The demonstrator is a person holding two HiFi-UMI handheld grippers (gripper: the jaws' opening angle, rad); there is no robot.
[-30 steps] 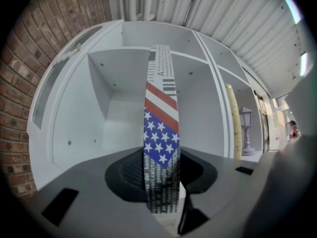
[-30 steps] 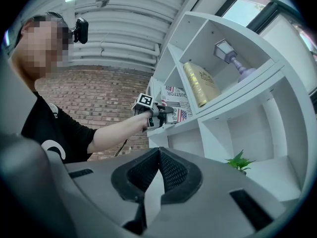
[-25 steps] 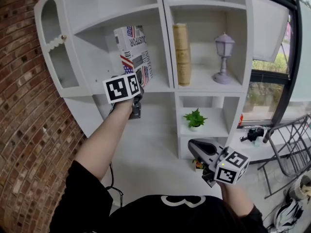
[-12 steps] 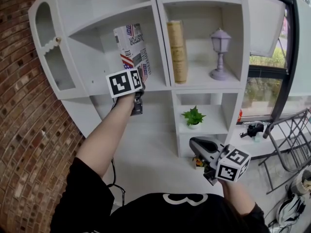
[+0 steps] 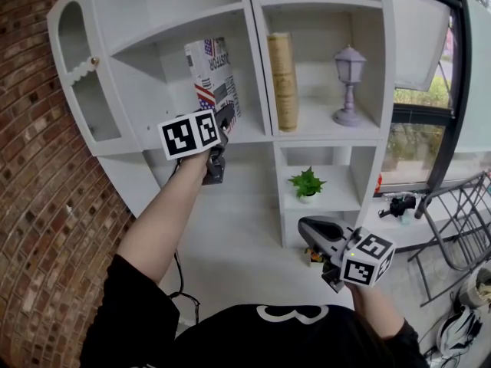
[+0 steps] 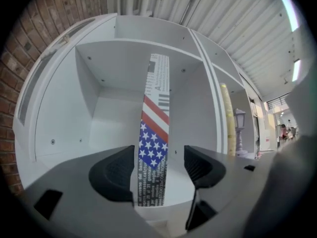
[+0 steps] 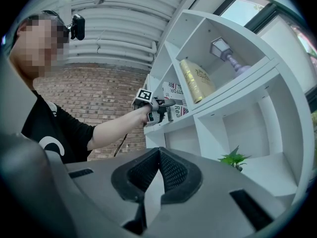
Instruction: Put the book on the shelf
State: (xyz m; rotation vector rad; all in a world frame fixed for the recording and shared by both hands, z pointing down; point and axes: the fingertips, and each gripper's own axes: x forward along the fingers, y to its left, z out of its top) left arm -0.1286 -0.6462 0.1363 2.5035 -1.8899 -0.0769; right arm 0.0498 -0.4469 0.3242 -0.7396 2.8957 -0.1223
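Head view, change: the left gripper (image 5: 225,118) has just been opening its fingers. The book (image 5: 212,73) is between them, standing on a board of the shelf (image 5: 146,75).
Head view, book's place: shelf compartment just left of the shelf's central upright. It stands on end and leans slightly.
Head view, right gripper (image 5: 309,231): low, well out in front of the shelf's bottom compartments, near nothing.
Left gripper view, fingers (image 6: 113,175): wide apart, either side of the book's lower spine. There is a clear gap at the right one. The left one is just beside the cover, and contact cannot be told. No squeeze is visible.
Left gripper view, book: foot on the shelf board, inside its front edge.
Right gripper view, fingers (image 7: 174,172): pressed together with nothing between them. The left gripper shows at the shelf front, by the book.
Judgement: the book appears released and self-supporting, so placement looks essentially done. What remains is a straight pull-back from the shelf. The risk is clipping the leaning book on the way out.
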